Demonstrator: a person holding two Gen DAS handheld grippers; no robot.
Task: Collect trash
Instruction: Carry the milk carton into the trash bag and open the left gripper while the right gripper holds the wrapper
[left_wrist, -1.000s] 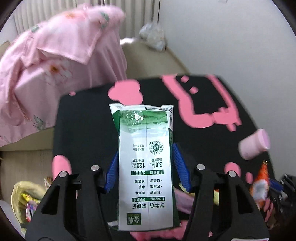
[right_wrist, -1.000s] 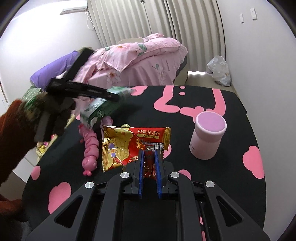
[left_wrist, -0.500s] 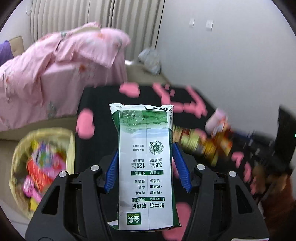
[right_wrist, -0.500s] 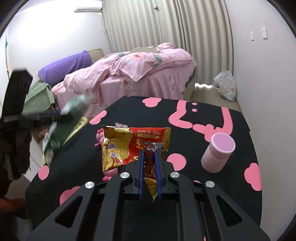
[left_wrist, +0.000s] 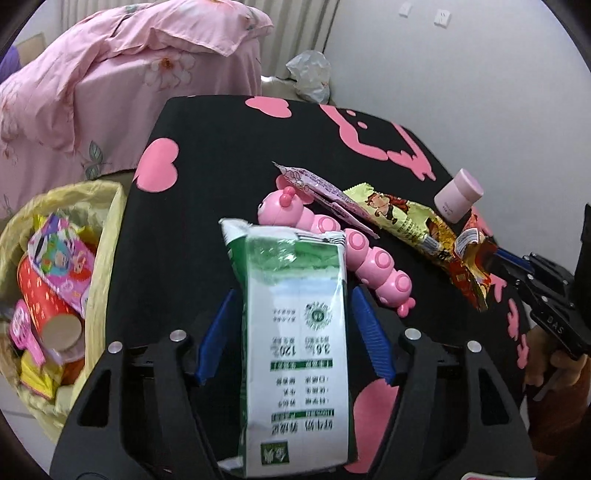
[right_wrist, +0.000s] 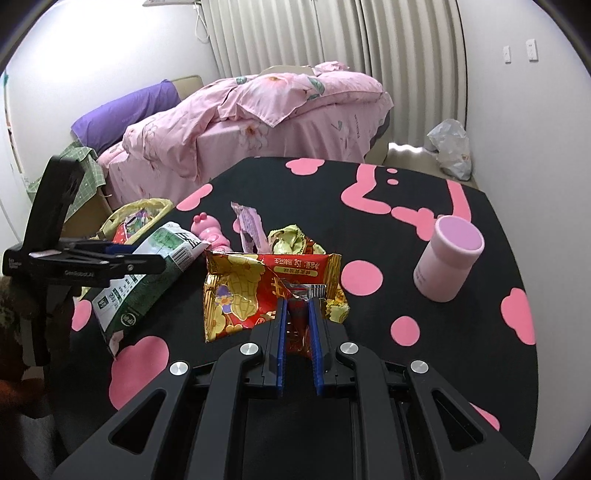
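Note:
My left gripper (left_wrist: 293, 332) is shut on a green and white milk carton (left_wrist: 295, 350), held above the black table; the carton also shows in the right wrist view (right_wrist: 147, 269). My right gripper (right_wrist: 298, 325) is shut on a red and gold peanut snack wrapper (right_wrist: 251, 291), seen in the left wrist view (left_wrist: 469, 269) too. A yellow-green wrapper (left_wrist: 399, 218) and a pale purple wrapper (left_wrist: 321, 192) lie on the table. A bin lined with a yellow bag (left_wrist: 103, 236), holding trash, stands left of the table.
A pink caterpillar toy (left_wrist: 354, 254) lies mid-table. A pink cylindrical jar (right_wrist: 447, 258) stands at the right. The black table with pink shapes (right_wrist: 369, 206) has a bed with pink bedding (right_wrist: 258, 122) behind it. A white plastic bag (right_wrist: 450, 147) sits by the wall.
My left gripper has swung with the carton so the bin and table clutter are now sharply in view. My right gripper still holds the peanut wrapper and has shifted slightly.

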